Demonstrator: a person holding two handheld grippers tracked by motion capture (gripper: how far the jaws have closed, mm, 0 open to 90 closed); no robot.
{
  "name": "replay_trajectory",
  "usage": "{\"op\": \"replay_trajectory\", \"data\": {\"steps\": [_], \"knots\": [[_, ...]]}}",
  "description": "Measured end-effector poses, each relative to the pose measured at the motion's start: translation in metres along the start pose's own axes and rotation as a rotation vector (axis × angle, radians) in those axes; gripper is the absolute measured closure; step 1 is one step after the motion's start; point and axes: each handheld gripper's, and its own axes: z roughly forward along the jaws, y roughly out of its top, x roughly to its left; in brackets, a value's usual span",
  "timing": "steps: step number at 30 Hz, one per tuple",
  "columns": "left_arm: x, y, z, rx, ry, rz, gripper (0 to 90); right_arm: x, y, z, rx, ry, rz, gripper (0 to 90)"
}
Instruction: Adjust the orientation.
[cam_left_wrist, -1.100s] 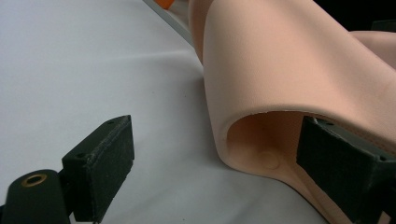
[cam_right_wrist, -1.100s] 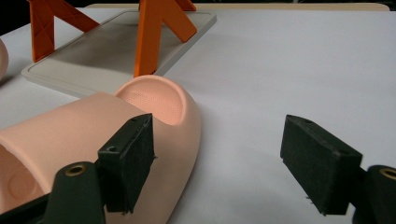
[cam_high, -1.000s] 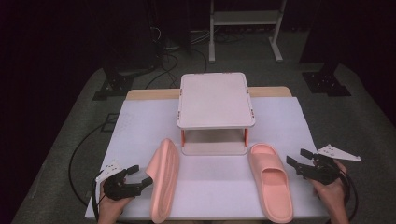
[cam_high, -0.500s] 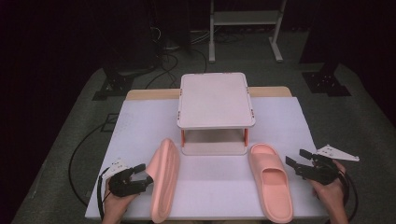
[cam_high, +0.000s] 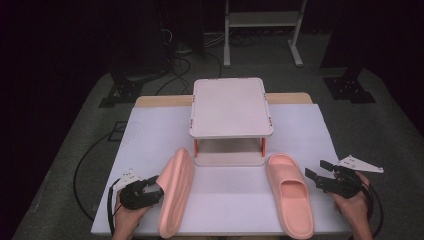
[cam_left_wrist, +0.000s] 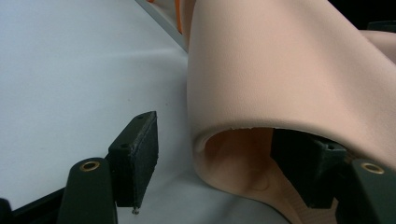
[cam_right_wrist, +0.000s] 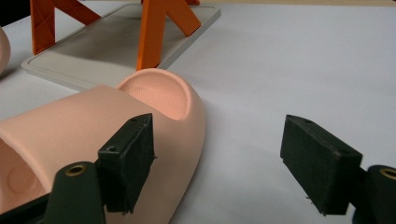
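I am slipping my spread left gripper (cam_high: 150, 189) around the tipped left slipper's (cam_high: 175, 192) strap, my right gripper (cam_high: 320, 176) waiting spread beside the upright slipper (cam_high: 290, 192), the rack (cam_high: 230, 107) bare, so nothing looks shelved yet.

Two pink slippers (cam_high: 176, 197) (cam_high: 290, 194) — one on its side, one small two-tier shelf (cam_high: 231, 107), two grippers (cam_high: 150, 186) (cam_high: 317, 172)

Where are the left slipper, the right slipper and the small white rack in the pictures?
left slipper (cam_high: 176, 192): high view, on its upturned side.
right slipper (cam_high: 290, 192): high view, on its footbed.
white rack (cam_high: 230, 105): high view, on its top shelf.
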Motion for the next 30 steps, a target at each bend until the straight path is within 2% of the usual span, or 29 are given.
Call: {"op": "replay_trajectory", "data": {"steps": [12, 30], "knots": [[-0.008, 0.003, 0.006, -0.005, -0.028, -0.006, 33.1, 0.001, -0.001, 0.0, 0.0, 0.003, 0.003, 25.4], [-0.021, 0.007, 0.013, -0.014, -0.063, 0.016, 33.2, 0.0, -0.001, -0.001, 0.0, 0.005, 0.001, 25.4]]}}
